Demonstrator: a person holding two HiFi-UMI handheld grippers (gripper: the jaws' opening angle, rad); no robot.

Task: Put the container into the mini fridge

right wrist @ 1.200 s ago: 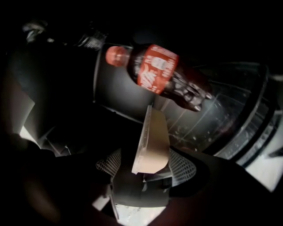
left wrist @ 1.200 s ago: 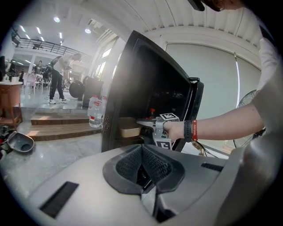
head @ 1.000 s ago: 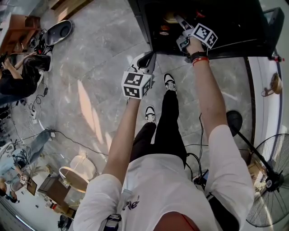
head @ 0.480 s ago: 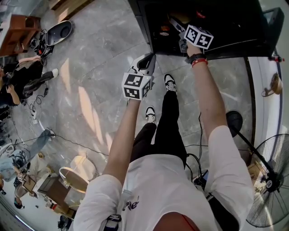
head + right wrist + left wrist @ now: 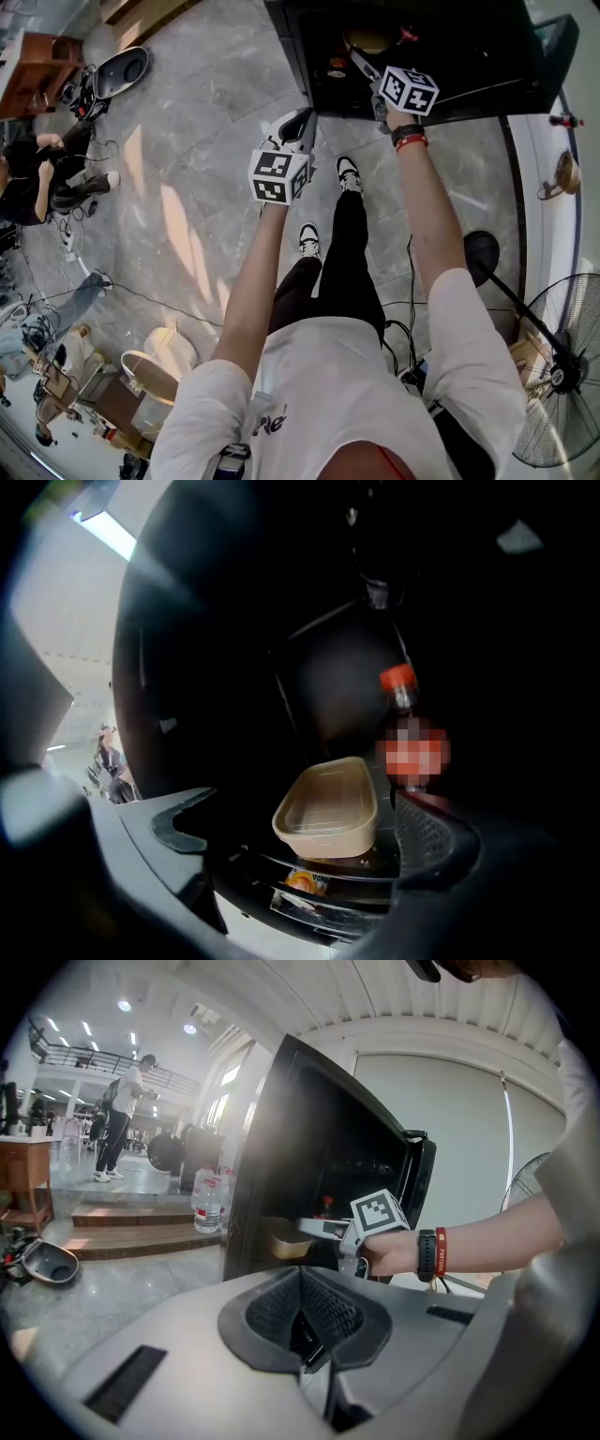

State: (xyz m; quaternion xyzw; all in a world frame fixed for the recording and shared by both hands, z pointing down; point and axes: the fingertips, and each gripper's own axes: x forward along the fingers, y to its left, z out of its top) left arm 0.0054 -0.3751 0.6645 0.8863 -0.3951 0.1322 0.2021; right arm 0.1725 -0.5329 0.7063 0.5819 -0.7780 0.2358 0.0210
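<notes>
The beige lidded container rests on a wire shelf inside the dark mini fridge. It also shows as a tan shape in the head view and the left gripper view. My right gripper is at the fridge opening just in front of the container. Its jaws have just been opening and now stand wide, their pads clear of the container on either side. My left gripper hangs outside the fridge over the floor, with its pads together and nothing between them.
A red-capped bottle stands right of the container, and a can lies under the shelf. The fridge door hangs open at the right. Big water bottles stand left of the fridge. A floor fan is behind me, and people sit at far left.
The right gripper has rolled and drawn slightly back from the container, with its marker cube turned. The left gripper has kept still. People at the far left have shifted.
</notes>
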